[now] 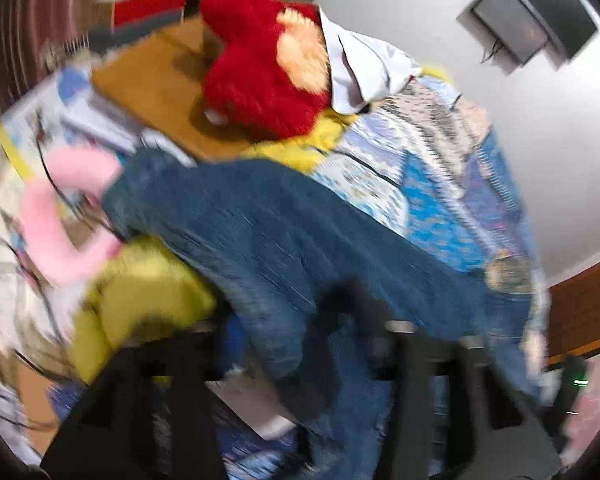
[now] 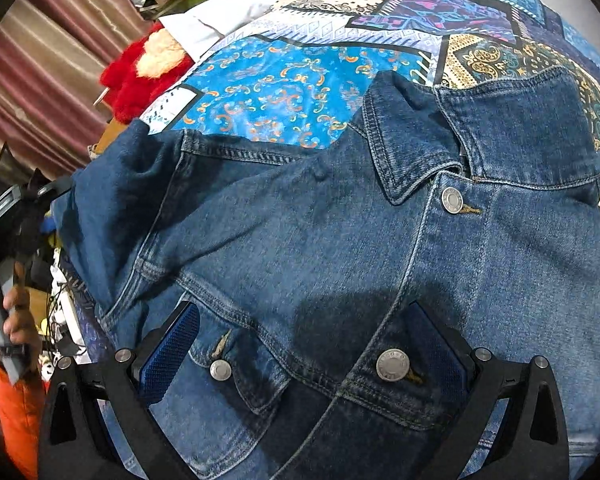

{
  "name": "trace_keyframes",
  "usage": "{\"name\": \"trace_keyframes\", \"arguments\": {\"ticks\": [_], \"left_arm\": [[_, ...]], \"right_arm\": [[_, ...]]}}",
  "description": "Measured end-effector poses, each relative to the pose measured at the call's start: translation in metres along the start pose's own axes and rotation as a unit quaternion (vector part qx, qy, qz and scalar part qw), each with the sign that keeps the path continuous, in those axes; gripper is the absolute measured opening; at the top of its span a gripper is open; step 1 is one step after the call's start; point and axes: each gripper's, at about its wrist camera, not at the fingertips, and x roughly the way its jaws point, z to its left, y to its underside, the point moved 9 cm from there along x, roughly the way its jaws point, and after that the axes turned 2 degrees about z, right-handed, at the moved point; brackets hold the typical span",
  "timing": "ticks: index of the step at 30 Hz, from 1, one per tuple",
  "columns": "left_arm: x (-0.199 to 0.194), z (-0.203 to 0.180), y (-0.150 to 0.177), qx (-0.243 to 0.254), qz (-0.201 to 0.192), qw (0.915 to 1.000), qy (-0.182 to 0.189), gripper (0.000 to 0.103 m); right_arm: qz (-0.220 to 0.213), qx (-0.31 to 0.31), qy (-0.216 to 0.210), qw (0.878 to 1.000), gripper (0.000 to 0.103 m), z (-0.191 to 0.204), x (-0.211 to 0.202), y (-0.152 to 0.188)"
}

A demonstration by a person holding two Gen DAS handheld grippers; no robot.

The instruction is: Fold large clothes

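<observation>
Right wrist view is sharp: the dark blue denim jacket with metal snap buttons (image 2: 340, 240) fills most of the frame, lying front side up and buttoned on the patchwork-print blue bedspread (image 2: 284, 84), collar toward the upper right of the frame. My right gripper (image 2: 304, 344) sits at the bottom centre with its jaws spread wide, blue textured pads (image 2: 168, 352) on either side of the chest pocket flap and button placket, nothing pinched between them; I can't tell if the pads touch the cloth or hover just above. Left wrist view is badly motion-blurred. My left gripper (image 1: 284, 344) shows as dark shapes at the bottom of the frame with denim bunched between and over them, looks like the sleeve end, but whether it is clamped on it I cannot tell. In the right view that sleeve runs off to the left edge, where a hand holding the other rig (image 2: 12, 312) shows. A red plush toy (image 1: 260, 68) and a white shirt (image 1: 364, 64) lie at the top centre of the left view, well apart from the jacket. Progress, my guess: early. Jacket is laid out flat, no fold visible in the body; sleeves in, then body folds are all left.
</observation>
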Motion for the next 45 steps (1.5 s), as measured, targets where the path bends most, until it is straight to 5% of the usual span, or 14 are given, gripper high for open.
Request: {"name": "trace_keyframes", "arguments": {"ticks": [1, 4, 11, 14, 18, 22, 26, 29, 33, 35, 39, 45], "left_arm": [[-0.001, -0.003, -0.006, 0.022, -0.008, 0.9990, -0.038, 0.009], [-0.014, -0.035, -0.018, 0.091, -0.045, 0.9917, -0.079, 0.008], [-0.052, -0.162, 0.006, 0.257, -0.119, 0.9571, -0.063, 0.007], [-0.041, -0.203, 0.046, 0.297, -0.083, 0.9512, -0.011, 0.008], [0.002, -0.215, 0.099, 0.333, -0.020, 0.9425, -0.018, 0.013], [0.028, -0.196, 0.129, 0.314, 0.047, 0.9480, -0.020, 0.062], [0.019, -0.176, 0.136, 0.289, 0.070, 0.9548, -0.017, 0.067], [-0.005, -0.155, 0.112, 0.246, 0.049, 0.9681, -0.010, 0.082], [-0.022, -0.121, 0.065, 0.165, 0.025, 0.9859, 0.009, 0.087], [-0.014, -0.105, 0.047, 0.121, 0.045, 0.9913, 0.028, 0.087], [0.015, -0.077, 0.023, 0.029, 0.076, 0.9953, 0.054, 0.087], [0.061, -0.059, 0.006, -0.026, 0.090, 0.9943, 0.050, 0.087]], "right_arm": [[0.000, -0.002, 0.000, 1.000, 0.103, 0.000, -0.001, 0.000], [-0.006, -0.009, -0.007, 1.000, 0.103, 0.001, -0.016, 0.004], [-0.061, -0.010, 0.037, 0.997, 0.103, -0.031, -0.083, 0.014], [-0.081, -0.009, 0.065, 0.995, 0.103, -0.051, -0.111, 0.023], [-0.096, 0.002, 0.080, 0.992, 0.103, -0.074, -0.140, 0.040], [-0.094, 0.012, 0.079, 0.992, 0.103, -0.088, -0.150, 0.062], [-0.084, 0.020, 0.077, 0.993, 0.103, -0.097, -0.145, 0.080], [-0.078, 0.029, 0.070, 0.994, 0.103, -0.101, -0.139, 0.087], [-0.081, 0.041, 0.061, 0.994, 0.103, -0.104, -0.132, 0.082], [-0.081, 0.046, 0.057, 0.994, 0.103, -0.104, -0.129, 0.077], [-0.077, 0.051, 0.053, 0.994, 0.103, -0.102, -0.120, 0.066], [-0.073, 0.039, 0.060, 0.995, 0.103, -0.097, -0.107, 0.050]]}}
